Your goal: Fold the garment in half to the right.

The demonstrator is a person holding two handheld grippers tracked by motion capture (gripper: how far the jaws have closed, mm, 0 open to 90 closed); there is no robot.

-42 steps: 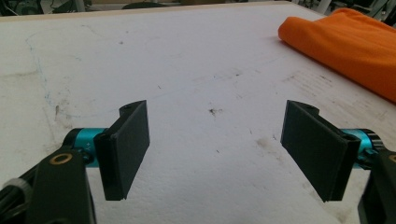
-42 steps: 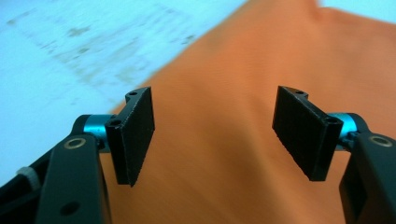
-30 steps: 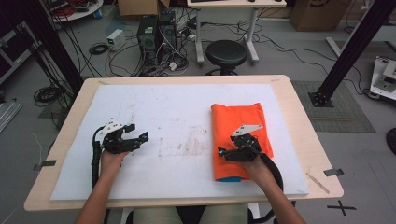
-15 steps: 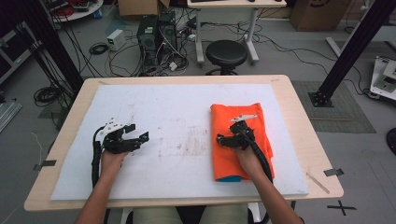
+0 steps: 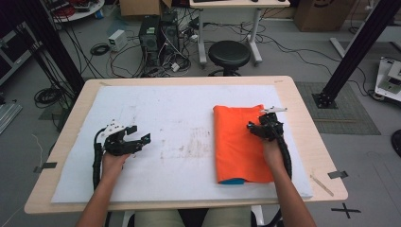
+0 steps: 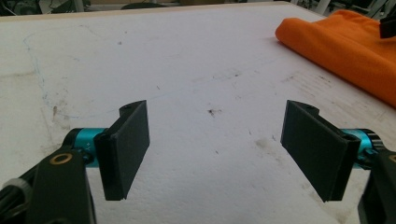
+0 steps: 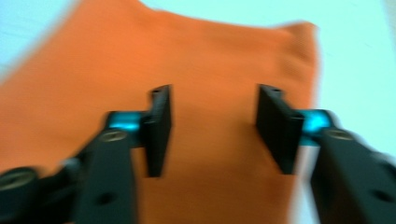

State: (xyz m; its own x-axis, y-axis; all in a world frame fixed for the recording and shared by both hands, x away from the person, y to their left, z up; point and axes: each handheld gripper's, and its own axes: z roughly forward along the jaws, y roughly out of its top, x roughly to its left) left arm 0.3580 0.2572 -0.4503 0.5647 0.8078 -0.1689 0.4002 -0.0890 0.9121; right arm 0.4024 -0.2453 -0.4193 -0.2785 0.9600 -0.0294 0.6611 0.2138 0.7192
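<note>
The orange cloth (image 5: 239, 144) lies folded on the right half of the table (image 5: 302, 101), reaching almost to its near edge. The right gripper (image 5: 257, 128) sits over the cloth, near its far right corner. Its jaws have just been closing and now stand half open, with nothing pinched yet (probably lining up for a grab). The left gripper (image 5: 142, 139) rests wide open and empty near the left edge, out of the way.

Matt orange cloth (image 5: 238, 142), rough stained white sheet (image 5: 175, 123), pale wooden table (image 5: 302, 123)
</note>
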